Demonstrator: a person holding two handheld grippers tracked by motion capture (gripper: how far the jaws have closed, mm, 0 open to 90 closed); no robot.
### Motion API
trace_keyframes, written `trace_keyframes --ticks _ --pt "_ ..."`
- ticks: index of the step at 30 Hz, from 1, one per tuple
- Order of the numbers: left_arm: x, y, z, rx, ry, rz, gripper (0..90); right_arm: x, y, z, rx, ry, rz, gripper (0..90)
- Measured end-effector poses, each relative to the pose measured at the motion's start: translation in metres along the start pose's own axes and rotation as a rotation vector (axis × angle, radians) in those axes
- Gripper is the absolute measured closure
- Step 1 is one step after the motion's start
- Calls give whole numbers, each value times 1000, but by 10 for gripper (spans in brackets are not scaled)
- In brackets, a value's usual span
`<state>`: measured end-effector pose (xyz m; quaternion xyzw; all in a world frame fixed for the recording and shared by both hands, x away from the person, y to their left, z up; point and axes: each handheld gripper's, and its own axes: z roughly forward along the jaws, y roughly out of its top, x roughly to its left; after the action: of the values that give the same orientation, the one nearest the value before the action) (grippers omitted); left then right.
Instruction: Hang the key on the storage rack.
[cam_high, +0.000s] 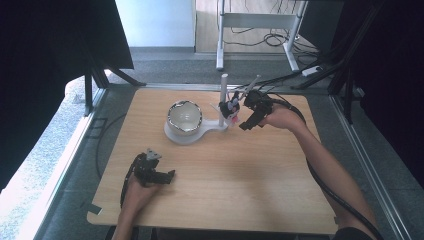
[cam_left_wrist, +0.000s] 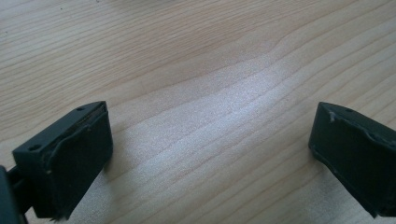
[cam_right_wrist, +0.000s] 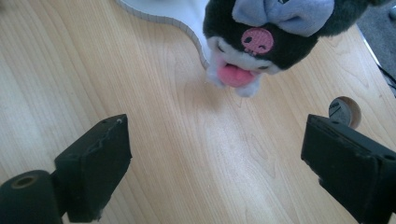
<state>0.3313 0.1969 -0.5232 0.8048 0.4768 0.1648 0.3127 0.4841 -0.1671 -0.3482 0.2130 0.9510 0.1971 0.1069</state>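
Note:
A small black and white plush toy (cam_high: 231, 107) with a pink tongue hangs by the upright white post (cam_high: 223, 95) of a white stand (cam_high: 176, 136). A shiny bowl (cam_high: 184, 117) sits on the stand's round base. In the right gripper view the plush toy (cam_right_wrist: 271, 37) is just beyond the jaws, at the edge of the stand's base (cam_right_wrist: 177, 14). My right gripper (cam_high: 246, 124) (cam_right_wrist: 217, 128) is open, close to the toy's right, with only bare wood between its jaws. My left gripper (cam_high: 167, 176) (cam_left_wrist: 210, 116) rests open on the table near the front left, holding nothing.
The wooden table (cam_high: 260, 190) has a small round hole (cam_right_wrist: 344, 111) near the right gripper. Cables trail from both grippers off the table. Beyond the far edge stand a white desk frame (cam_high: 255, 22) and loose floor cables (cam_high: 280, 40).

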Motion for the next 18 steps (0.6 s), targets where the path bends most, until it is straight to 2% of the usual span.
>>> trace_keyframes --ticks 11,18 --pt "0 0 0 0 1 0 0 9 -18 -13 -24 -20 4 23" --pt "0 0 0 -1 1 0 0 13 -30 -20 -28 -36 11 41"
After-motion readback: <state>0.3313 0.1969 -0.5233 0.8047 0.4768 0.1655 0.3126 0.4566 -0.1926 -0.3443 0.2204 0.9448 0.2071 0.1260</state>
